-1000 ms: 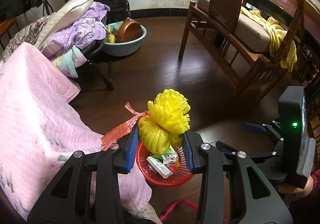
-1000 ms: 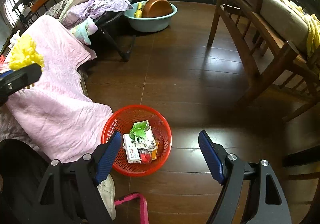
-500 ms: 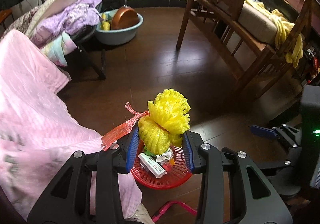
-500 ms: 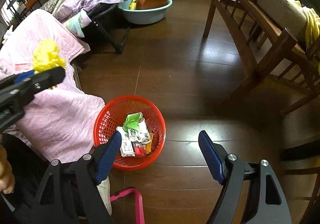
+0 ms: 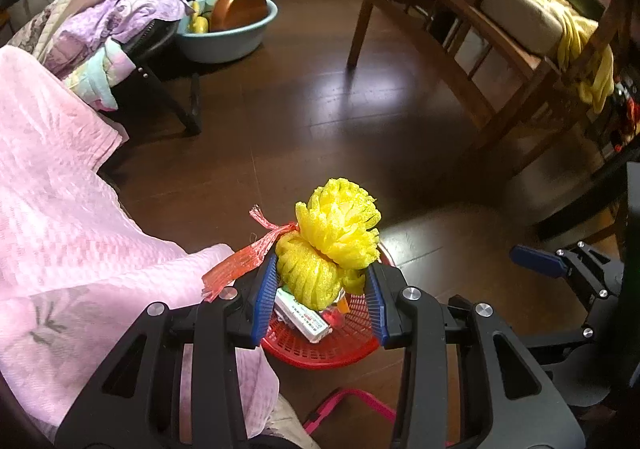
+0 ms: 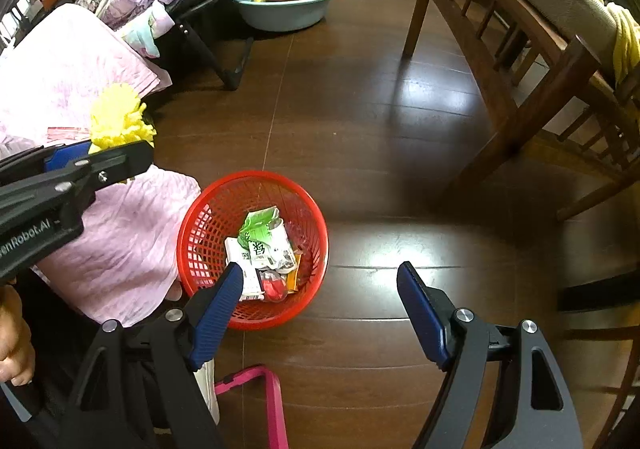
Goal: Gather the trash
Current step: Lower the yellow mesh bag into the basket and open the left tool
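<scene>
our left claw (image 5: 320, 299) squeezes the yellow foam net (image 5: 334, 245), just above the red basket (image 5: 352, 345). some wrappers (image 6: 262, 249) are already inside it. we have not dropped the net yet. our right claw (image 6: 320, 313) is wide open, holding nothing.

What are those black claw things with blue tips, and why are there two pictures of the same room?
They are hand-held grippers, tongs a person squeezes, one in each hand. Each carries a camera looking along its two fingers, so you get two views. In the left one, the left hand-held gripper pinches yellow foam fruit netting with a red mesh strip, above a red basket on the dark wooden floor. The basket already holds wrappers. The right hand-held gripper is open and empty. A pink blanket lies beside the basket.
</scene>
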`<act>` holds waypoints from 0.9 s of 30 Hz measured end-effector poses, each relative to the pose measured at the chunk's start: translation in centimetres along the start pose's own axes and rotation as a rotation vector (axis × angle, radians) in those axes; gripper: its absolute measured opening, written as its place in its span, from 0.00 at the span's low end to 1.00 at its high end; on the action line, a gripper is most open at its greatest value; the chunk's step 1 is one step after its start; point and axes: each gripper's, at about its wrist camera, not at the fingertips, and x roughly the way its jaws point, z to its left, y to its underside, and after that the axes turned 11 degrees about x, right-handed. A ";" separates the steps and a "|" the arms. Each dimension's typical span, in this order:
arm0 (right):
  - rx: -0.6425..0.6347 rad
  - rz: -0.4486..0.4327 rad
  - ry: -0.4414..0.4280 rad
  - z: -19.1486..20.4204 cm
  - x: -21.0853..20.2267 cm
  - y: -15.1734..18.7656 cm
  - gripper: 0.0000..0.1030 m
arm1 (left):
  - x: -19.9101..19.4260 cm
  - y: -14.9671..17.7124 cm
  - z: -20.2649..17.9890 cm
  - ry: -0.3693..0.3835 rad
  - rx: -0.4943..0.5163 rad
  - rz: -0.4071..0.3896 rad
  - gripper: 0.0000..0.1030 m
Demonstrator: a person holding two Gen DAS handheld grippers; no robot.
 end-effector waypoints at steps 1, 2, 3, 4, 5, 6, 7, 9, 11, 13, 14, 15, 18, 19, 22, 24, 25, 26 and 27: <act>-0.002 0.003 0.002 0.1 0.0 0.1 0.76 | 0.1 0.0 -0.2 -0.006 0.010 0.007 0.41; -0.004 0.004 0.004 0.1 0.1 0.1 0.76 | 0.3 0.0 -0.4 -0.014 0.021 0.013 0.41; -0.006 0.004 0.005 0.1 0.1 0.1 0.76 | 0.3 0.0 -0.5 -0.023 0.029 0.017 0.41; -0.007 0.004 0.007 0.1 0.1 0.1 0.76 | 0.4 0.0 -0.7 -0.030 0.039 0.019 0.42; -0.007 0.005 0.007 0.0 0.1 0.2 0.76 | 0.4 0.0 -0.9 -0.035 0.047 0.020 0.45; -0.006 0.006 0.008 0.1 0.1 0.2 0.76 | 0.3 0.0 -1.0 -0.041 0.055 0.019 0.48; -0.006 0.007 0.009 0.1 0.1 0.2 0.76 | 0.3 0.0 -1.1 -0.049 0.059 0.016 0.54; -0.006 0.009 0.010 0.1 0.1 0.2 0.76 | 0.0 0.0 -1.0 -0.055 0.061 0.005 0.60; -0.007 0.012 0.010 0.2 0.1 0.2 0.76 | -0.2 0.0 -1.1 -0.057 0.063 -0.005 0.65; -0.009 0.012 0.010 0.3 0.0 0.2 0.76 | -0.4 0.0 -1.2 -0.065 0.069 -0.014 0.68; -0.010 0.011 0.010 0.3 0.0 0.2 0.76 | -0.6 0.0 -1.3 -0.068 0.073 -0.020 0.69; -0.012 0.010 0.010 0.4 -0.1 0.3 0.76 | -0.7 0.0 -1.3 -0.068 0.077 -0.027 0.69; -0.015 0.006 0.010 0.6 -0.1 0.3 0.76 | -0.9 -0.1 -1.4 -0.068 0.079 -0.033 0.70; -0.016 0.006 0.010 0.6 -0.2 0.3 0.76 | -0.9 -0.1 -1.4 -0.065 0.077 -0.032 0.70; -0.019 0.007 0.012 0.7 -0.2 0.4 0.77 | -0.9 -0.1 -1.2 -0.057 0.068 -0.031 0.70; -0.021 0.006 0.015 0.8 -0.2 0.5 0.77 | -1.0 -0.1 -1.3 -0.054 0.067 -0.033 0.70; -0.021 0.007 0.016 0.8 -0.2 0.5 0.77 | -1.0 -0.1 -1.2 -0.051 0.066 -0.034 0.70; -0.021 0.007 0.017 0.8 -0.2 0.6 0.77 | -1.0 -0.1 -1.2 -0.050 0.064 -0.035 0.70; -0.020 0.008 0.018 0.8 -0.2 0.6 0.77 | -1.0 -0.1 -1.2 -0.049 0.062 -0.035 0.71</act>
